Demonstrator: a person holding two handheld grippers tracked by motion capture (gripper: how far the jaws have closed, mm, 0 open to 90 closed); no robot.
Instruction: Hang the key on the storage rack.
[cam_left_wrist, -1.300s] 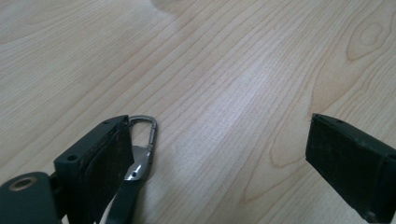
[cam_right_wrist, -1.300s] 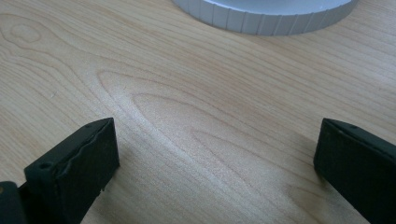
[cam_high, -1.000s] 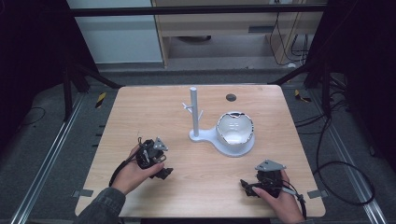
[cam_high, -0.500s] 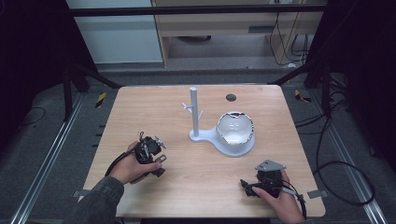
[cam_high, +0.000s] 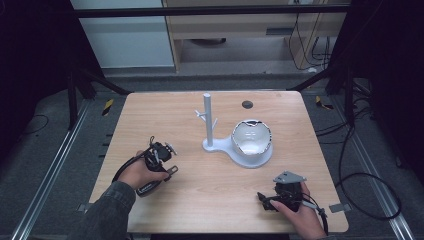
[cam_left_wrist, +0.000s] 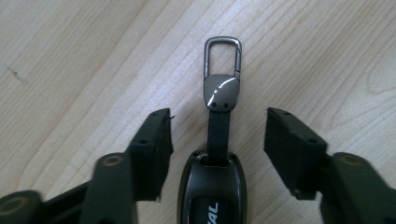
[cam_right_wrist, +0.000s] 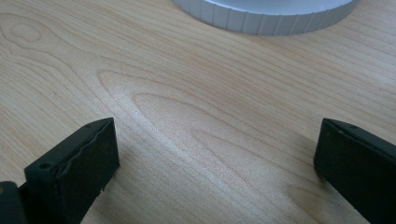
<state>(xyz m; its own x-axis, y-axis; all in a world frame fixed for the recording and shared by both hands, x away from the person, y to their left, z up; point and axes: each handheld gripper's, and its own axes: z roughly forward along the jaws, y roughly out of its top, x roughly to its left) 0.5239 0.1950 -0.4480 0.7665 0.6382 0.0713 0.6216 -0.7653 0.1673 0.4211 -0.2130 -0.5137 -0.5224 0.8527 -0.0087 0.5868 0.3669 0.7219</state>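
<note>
A dark key fob (cam_left_wrist: 212, 186) lies flat on the wooden table (cam_high: 210, 190). A black strap joins it to a grey metal clip (cam_left_wrist: 222, 65) that points away from me. My left gripper (cam_left_wrist: 217, 126) stands open right over it, one jaw on each side of the strap, neither touching. In the high view my left gripper (cam_high: 167, 160) sits at the table's front left. My right gripper (cam_high: 264, 199) rests open near the front right, nothing between its jaws (cam_right_wrist: 215, 154). The ribbed rim of the white stand's base (cam_right_wrist: 266, 18) lies just ahead of it.
A white stand with a peg post (cam_high: 207, 120) and a round base holding a silvery bowl (cam_high: 252, 137) occupies the table's middle right. A small dark round hole (cam_high: 247, 104) marks the far edge. Dark frame rails and cables surround the table.
My left hand has shifted slightly back and left and turned its gripper down over the key fob. The right gripper has stayed where it was.
</note>
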